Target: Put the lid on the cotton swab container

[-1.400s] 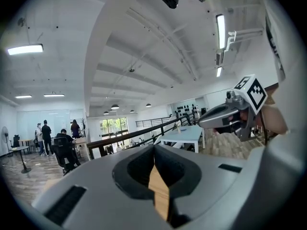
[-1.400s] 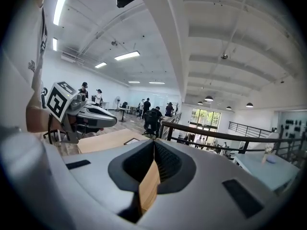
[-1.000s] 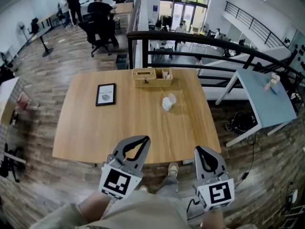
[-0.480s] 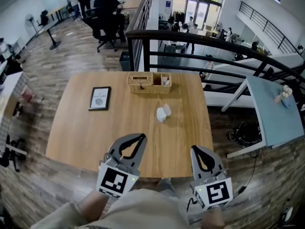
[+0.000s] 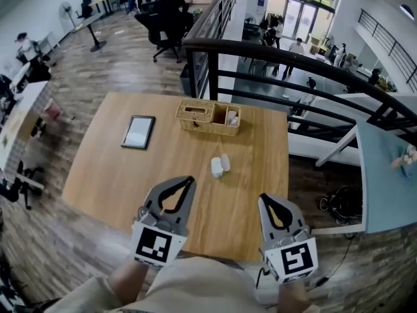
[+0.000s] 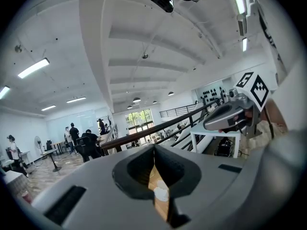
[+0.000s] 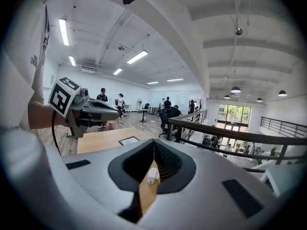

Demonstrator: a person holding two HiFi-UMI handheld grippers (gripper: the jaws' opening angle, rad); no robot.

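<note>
The small white cotton swab container (image 5: pixel 215 169) stands near the middle of the wooden table (image 5: pixel 117 168), with a white lid-like piece (image 5: pixel 225 162) touching its right side. I cannot tell the two apart with certainty. My left gripper (image 5: pixel 189 180) is over the table's near edge, to the container's left and nearer me, shut and empty. My right gripper (image 5: pixel 263 198) is to the container's right over the near edge, also shut and empty. The container (image 6: pixel 160 194) shows past the left gripper (image 6: pixel 154 147). It (image 7: pixel 152 175) also shows past the right gripper (image 7: pixel 154 142).
A wicker basket (image 5: pixel 208 117) sits at the table's far edge and a dark picture frame (image 5: pixel 139 132) lies at its left. A black railing (image 5: pixel 293 64) runs behind the table. A pale blue table (image 5: pixel 391 188) stands at the right.
The table has come closer in view and both grippers now reach over its near edge. The container and lid have not moved on the table. Both grippers stay shut.
</note>
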